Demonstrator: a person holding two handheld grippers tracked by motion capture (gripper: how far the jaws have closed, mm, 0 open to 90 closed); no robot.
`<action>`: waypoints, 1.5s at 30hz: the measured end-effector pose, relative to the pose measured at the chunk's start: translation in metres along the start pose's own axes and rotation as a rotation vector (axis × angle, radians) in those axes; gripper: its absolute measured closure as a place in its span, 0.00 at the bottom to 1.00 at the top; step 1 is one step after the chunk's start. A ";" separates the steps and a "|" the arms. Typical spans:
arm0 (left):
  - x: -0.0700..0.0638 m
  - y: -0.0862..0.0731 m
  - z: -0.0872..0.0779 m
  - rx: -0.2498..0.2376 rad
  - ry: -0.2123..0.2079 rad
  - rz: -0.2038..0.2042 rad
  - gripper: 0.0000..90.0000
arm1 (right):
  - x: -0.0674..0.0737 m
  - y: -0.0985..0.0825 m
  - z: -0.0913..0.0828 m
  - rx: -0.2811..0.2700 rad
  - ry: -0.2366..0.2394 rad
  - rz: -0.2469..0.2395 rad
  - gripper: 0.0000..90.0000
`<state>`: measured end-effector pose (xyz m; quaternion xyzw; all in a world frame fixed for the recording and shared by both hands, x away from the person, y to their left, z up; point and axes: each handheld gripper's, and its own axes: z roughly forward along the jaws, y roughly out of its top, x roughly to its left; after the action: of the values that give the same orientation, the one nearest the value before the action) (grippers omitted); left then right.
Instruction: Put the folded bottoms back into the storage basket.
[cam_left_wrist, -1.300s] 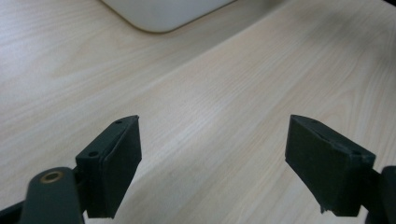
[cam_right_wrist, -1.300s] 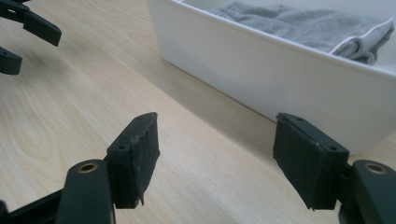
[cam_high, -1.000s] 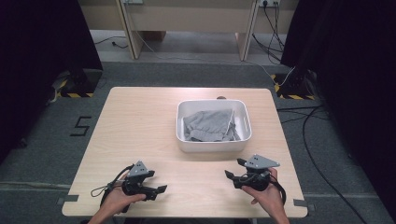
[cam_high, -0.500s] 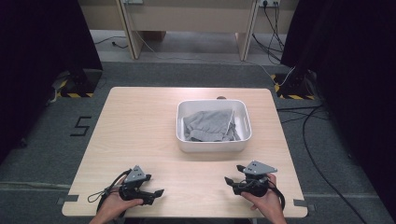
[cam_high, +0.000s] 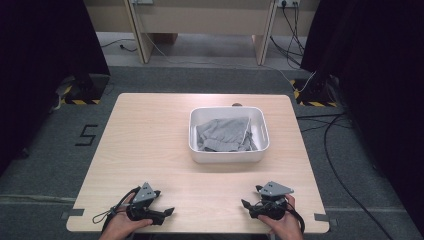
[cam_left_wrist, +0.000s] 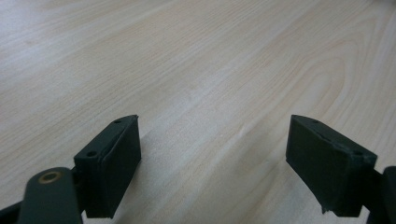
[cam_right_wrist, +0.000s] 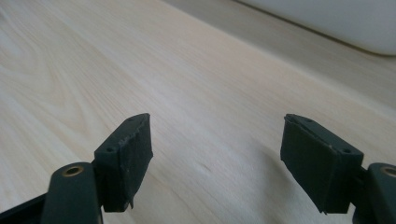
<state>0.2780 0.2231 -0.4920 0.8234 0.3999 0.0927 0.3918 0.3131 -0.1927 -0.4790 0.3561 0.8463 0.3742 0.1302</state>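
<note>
A crumpled grey cloth lies inside a white rectangular plastic bin on the far right half of a pale wooden table. Near the front edge, the left gripper and right gripper rest low with jaws spread and empty — the right's have just been opening. A good reach likely comes over the bin's near wall from above — the bare tabletop between leaves ample room.

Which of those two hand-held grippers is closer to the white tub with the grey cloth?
Right. The right gripper sits just below the tub; the left gripper is farther off, toward the table's left.
</note>
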 end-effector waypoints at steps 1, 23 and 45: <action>0.000 -0.001 0.000 -0.004 0.000 0.000 0.20 | 0.001 -0.002 0.000 0.010 -0.013 -0.003 0.29; -0.021 -0.015 -0.003 -0.025 0.054 0.070 0.15 | 0.011 -0.026 -0.004 -0.063 -0.061 0.012 0.24; -0.020 -0.016 -0.003 -0.027 0.043 0.079 0.14 | 0.012 -0.027 -0.004 -0.064 -0.059 0.017 0.24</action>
<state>0.2540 0.2162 -0.4977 0.8310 0.3741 0.1314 0.3902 0.2889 -0.1989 -0.4948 0.3696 0.8266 0.3916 0.1633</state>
